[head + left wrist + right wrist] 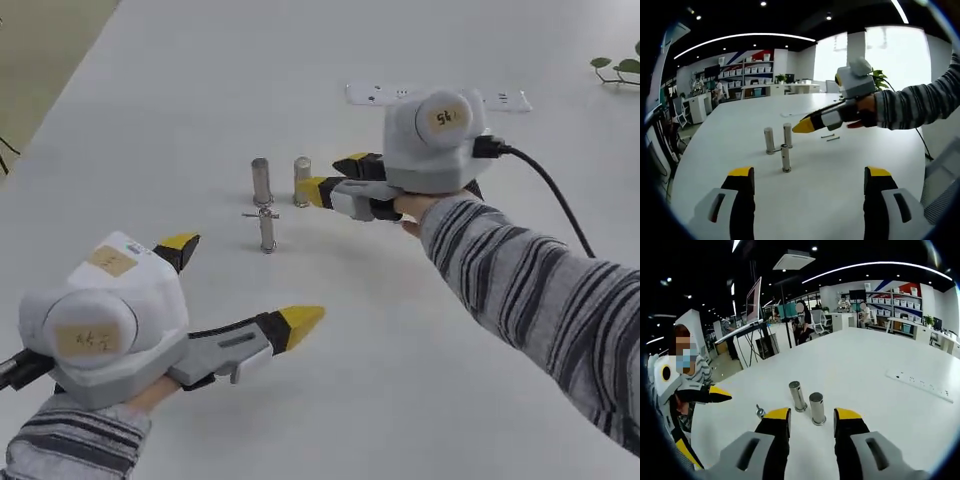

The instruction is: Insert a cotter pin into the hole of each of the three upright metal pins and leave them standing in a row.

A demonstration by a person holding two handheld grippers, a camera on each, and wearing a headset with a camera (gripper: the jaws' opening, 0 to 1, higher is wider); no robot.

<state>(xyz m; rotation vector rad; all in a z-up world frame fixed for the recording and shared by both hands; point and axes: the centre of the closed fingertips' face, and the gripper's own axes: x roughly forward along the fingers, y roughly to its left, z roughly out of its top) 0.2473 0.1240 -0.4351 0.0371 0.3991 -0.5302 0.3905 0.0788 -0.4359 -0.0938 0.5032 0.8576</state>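
This is an open-plan office with a lab corner. Far ahead of the left gripper (809, 172), wall shelves of white storage bins (747, 70) and white desks (695, 107) stand under curved ceiling strip lights (740, 37). Left of the right gripper (812, 414) are a tall flat monitor on a stand (753, 300) and seated people (805, 320). To its right, a white power strip (920, 382) lies on the broad white table (865, 350).

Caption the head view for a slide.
Right gripper open at two upright metal pins; front pin carries a cotter pin; left gripper open.
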